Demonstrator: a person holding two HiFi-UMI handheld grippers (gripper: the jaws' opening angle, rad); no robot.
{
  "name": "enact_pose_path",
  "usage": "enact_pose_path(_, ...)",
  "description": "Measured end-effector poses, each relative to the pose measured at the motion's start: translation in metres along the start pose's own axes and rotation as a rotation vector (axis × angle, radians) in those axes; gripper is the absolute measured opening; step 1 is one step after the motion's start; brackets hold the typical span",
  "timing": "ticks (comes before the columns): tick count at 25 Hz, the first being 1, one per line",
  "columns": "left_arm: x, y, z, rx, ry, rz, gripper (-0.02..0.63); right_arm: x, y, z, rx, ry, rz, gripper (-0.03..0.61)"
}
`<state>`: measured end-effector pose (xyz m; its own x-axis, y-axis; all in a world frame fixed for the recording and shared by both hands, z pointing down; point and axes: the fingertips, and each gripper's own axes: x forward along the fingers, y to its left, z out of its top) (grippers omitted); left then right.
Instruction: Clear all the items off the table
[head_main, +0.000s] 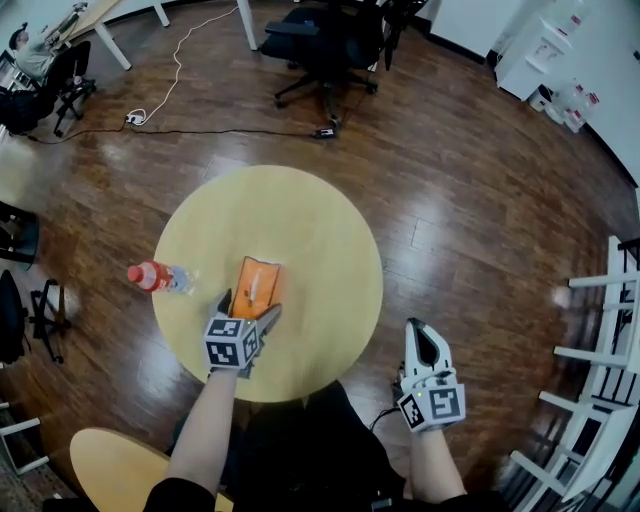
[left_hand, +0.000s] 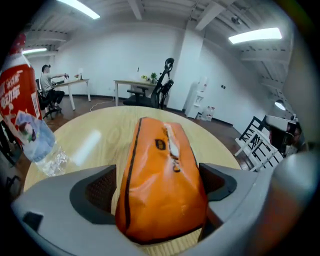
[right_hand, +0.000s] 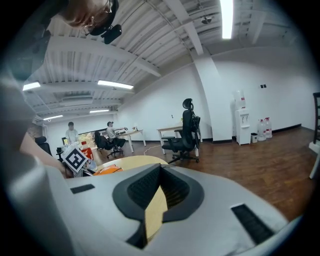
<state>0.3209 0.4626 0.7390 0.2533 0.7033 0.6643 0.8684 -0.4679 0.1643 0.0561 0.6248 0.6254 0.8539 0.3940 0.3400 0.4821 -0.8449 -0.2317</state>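
- The round, pale-yellow wooden table (head_main: 320, 230) stood on a dark plank floor (head_main: 480, 200), and two things lay on its near left part
- An orange, soft, zipped fabric pouch (head_main: 256, 285) lay flat on the table, its long side pointing away from the person
- The left gripper (head_main: 250, 305) was at the near end of that pouch; in the left gripper view the jaws stood on either side of it, with the pads against its sides and the fabric creased between them, so the claw was gripping the pouch
- The pouch's far end rested on the tabletop
- A clear plastic bottle with a red cap and red label (head_main: 160, 277) lay on its side just left of the pouch, near the table's left edge and apart from the gripper
- The right gripper (head_main: 418, 325) hung off the table's right side, over the floor; its jaws met at the tips and held nothing
- A black office chair (head_main: 325, 45) stood well beyond the table
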Motion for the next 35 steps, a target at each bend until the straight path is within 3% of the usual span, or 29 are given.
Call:
enact_pose_path(4,0.008,0.004,-0.018,-0.128,0.024,-0.026,0.512,-0.011,-0.015,-0.006,0.022,0.014,-0.046,0.003)
enact_pose_path(8,0.009,0.002,-0.021,-0.125,0.000,-0.037,0.499,-0.015,-0.025,-0.010,0.025,0.015,-0.076,0.003)
enact_pose_path(16,-0.013,-0.006,-0.003,-0.171,-0.049,-0.084,0.403,-0.011,-0.022,0.005,0.010,0.016,-0.048,0.003)
enact_pose_path(19,-0.032,-0.010,0.028,-0.212,-0.174,-0.097,0.403,0.001,-0.025,0.027,-0.018,-0.031,-0.030,0.003)
enact_pose_path(23,-0.070,-0.014,0.075,-0.208,-0.362,-0.096,0.403,0.019,-0.022,0.059,-0.065,-0.102,0.020,0.003)
enact_pose_path(28,-0.145,0.002,0.131,-0.206,-0.600,-0.089,0.403,0.063,0.027,0.104,-0.120,-0.190,0.160,0.003)
enact_pose_path(31,-0.204,0.022,0.147,-0.186,-0.719,-0.027,0.403,0.075,0.078,0.132,-0.144,-0.240,0.264,0.003)
enact_pose_path(35,-0.297,0.061,0.137,-0.156,-0.847,0.133,0.403,0.083,0.160,0.160,-0.200,-0.312,0.429,0.003)
